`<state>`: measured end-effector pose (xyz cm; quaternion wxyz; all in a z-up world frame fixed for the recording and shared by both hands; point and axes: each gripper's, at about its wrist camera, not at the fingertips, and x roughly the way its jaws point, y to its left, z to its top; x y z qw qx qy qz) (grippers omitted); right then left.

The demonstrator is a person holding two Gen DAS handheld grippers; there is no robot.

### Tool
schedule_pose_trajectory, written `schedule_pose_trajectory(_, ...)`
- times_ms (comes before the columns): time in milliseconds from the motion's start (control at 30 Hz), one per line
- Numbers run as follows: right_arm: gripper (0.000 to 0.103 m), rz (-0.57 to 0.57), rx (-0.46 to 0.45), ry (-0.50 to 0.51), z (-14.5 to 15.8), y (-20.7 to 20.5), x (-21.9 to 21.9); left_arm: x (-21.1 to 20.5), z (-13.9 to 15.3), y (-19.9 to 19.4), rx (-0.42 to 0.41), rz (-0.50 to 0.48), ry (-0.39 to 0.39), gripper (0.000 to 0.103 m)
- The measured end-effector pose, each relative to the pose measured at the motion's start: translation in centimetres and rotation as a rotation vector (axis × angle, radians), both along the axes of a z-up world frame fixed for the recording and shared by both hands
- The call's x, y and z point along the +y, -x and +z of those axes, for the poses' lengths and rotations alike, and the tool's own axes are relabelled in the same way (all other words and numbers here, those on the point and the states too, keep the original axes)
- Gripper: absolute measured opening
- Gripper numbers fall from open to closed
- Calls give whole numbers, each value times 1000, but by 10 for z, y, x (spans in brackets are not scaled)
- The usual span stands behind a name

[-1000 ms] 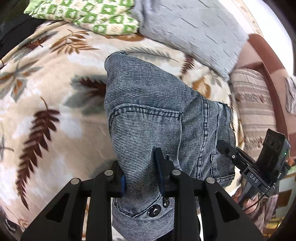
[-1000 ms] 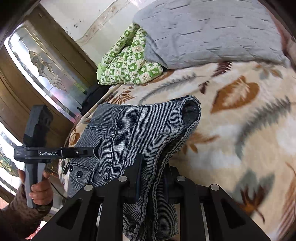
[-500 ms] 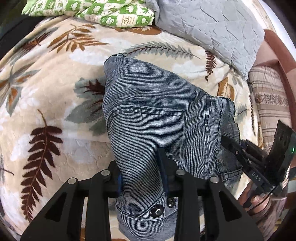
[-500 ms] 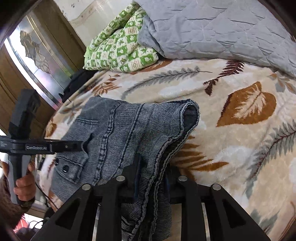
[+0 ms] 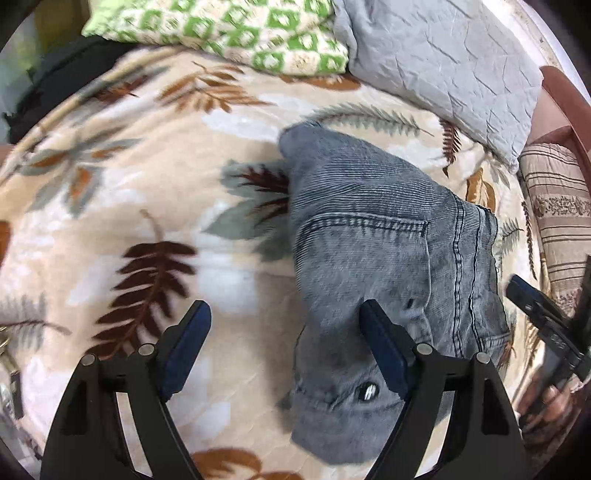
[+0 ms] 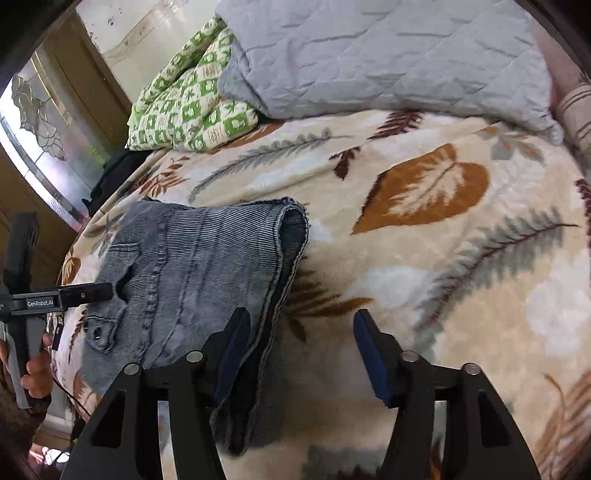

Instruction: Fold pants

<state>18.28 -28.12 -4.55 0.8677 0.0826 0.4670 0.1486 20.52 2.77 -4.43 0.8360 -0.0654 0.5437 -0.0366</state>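
Observation:
The grey-blue denim pants [image 5: 373, 236] lie folded in a compact bundle on the leaf-patterned blanket [image 5: 147, 206], waistband button nearest me. My left gripper [image 5: 284, 347] is opening; its jaws stand wide with the pants' left edge between them, and the pads do not press the cloth. In the right wrist view the pants [image 6: 192, 266] show their stacked folded edges. My right gripper [image 6: 299, 354] is opening too, its left pad beside the folded edge and the right pad over bare blanket [image 6: 443, 258]. The other gripper [image 6: 55, 295] shows at the left edge, held by a hand.
A grey quilted pillow [image 5: 443, 55] and a green checked quilt [image 5: 236, 33] lie at the bed's far side. A striped cushion [image 5: 557, 221] and brown frame are at the right. Dark clothing [image 6: 110, 177] sits by the glass-panelled door [image 6: 40, 122].
Both grippers went from shut on the pants to wide open and let the cloth go. The bundle has settled flat on the blanket. Both cameras tilted further downward.

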Motion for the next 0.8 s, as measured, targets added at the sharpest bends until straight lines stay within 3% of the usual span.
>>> schedule_pose_trajectory(67, 63, 4, -11, 1, 13, 16, 3, 1, 7, 14, -26, 16, -29, 84)
schedule_pose_trajectory(200, 96, -29, -54, 50, 37, 63, 14, -4, 15, 48, -70, 56, -77, 84)
schedule_pose_trajectory(267, 103, -61, -75, 65, 46, 88, 18, -8, 14, 68, -98, 83, -81, 84)
schedule_pose_trajectory(367, 103, -123, -92, 95, 52, 129, 24, -17, 11, 101, -147, 118, -74, 84)
schedule_pose_trajectory(467, 103, -157, -79, 184, 49, 154, 30, -29, 2, 126, -121, 113, -19, 84)
schedule_pose_trajectory(667, 103, -196, -106, 242, 45, 195, 31, -64, 6, 154, -142, 38, -131, 84)
schedule_pose_trajectory(800, 103, -203, -98, 240, 44, 209, 27, -78, 15, 171, -181, -13, -147, 84)
